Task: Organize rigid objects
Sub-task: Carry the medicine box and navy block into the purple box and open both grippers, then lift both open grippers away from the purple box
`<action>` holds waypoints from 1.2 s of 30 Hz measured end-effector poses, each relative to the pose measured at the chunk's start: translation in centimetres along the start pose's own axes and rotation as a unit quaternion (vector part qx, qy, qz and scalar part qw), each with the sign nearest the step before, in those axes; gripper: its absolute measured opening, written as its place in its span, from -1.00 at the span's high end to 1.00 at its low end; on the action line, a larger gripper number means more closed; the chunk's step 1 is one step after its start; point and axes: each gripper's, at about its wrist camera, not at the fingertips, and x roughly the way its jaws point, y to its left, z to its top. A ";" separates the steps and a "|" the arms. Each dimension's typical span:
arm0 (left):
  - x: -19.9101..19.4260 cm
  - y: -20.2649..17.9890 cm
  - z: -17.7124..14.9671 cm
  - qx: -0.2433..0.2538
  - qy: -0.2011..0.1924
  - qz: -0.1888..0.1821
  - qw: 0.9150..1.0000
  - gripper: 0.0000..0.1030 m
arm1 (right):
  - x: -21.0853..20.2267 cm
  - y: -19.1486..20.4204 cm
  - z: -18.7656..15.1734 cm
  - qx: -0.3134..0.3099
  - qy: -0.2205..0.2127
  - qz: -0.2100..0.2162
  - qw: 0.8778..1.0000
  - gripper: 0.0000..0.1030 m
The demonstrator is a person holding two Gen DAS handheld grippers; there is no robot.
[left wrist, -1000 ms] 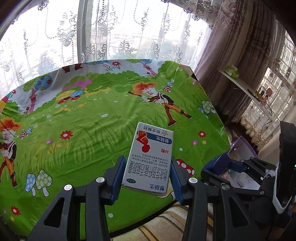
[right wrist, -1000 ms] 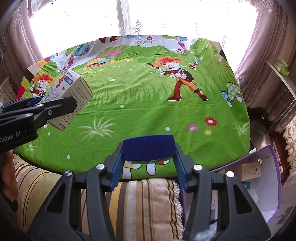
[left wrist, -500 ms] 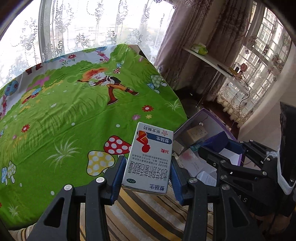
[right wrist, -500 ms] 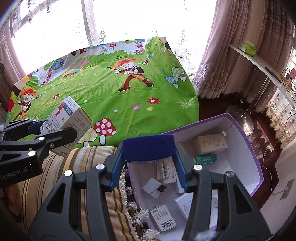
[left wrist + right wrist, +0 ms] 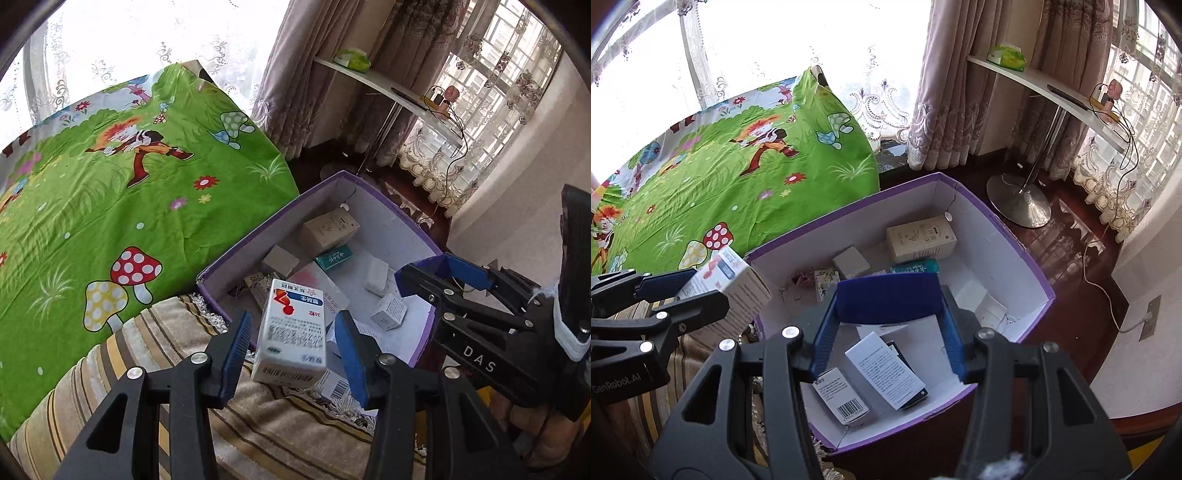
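Now my left gripper [image 5: 291,354], jaws just widening, flanks the white cardboard medicine box [image 5: 291,332] at lower centre without pressing it, over the purple-rimmed carton [image 5: 255,229]; my right gripper [image 5: 888,332] clamps a blue box [image 5: 888,299]. Green cartoon cloth [image 5: 110,192] fills the left.

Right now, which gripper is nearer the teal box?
Right gripper, just opening around a blue box, hangs above the teal box; left gripper, just opening around a white carton, is at the purple box's corner.

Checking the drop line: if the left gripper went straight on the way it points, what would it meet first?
Probably the purple box: left gripper, jaws just opening around the white medicine box, points over its near rim toward the packets inside. Depth is uncertain.
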 end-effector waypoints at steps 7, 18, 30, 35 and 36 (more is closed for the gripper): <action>-0.1 -0.5 -0.4 0.003 0.003 0.010 1.000 -0.25 | -0.4 0.0 -0.3 0.000 -0.002 0.004 1.000 -0.42; 0.1 -1.9 -1.7 0.030 0.025 0.051 0.998 -0.77 | -1.3 -0.7 -1.0 -0.001 -0.001 -0.004 1.000 -0.44; -0.1 -2.5 -2.0 0.045 0.022 0.042 0.998 -0.77 | -0.8 -0.9 -1.6 0.002 0.009 -0.003 1.000 -0.45; -0.1 -2.6 -2.0 0.047 0.023 0.039 0.998 -0.77 | -0.8 -1.0 -1.6 0.003 0.010 -0.002 1.000 -0.45; 0.0 -2.6 -2.0 0.047 0.024 0.038 0.998 -0.77 | -0.7 -1.0 -1.6 0.003 0.010 -0.001 1.000 -0.45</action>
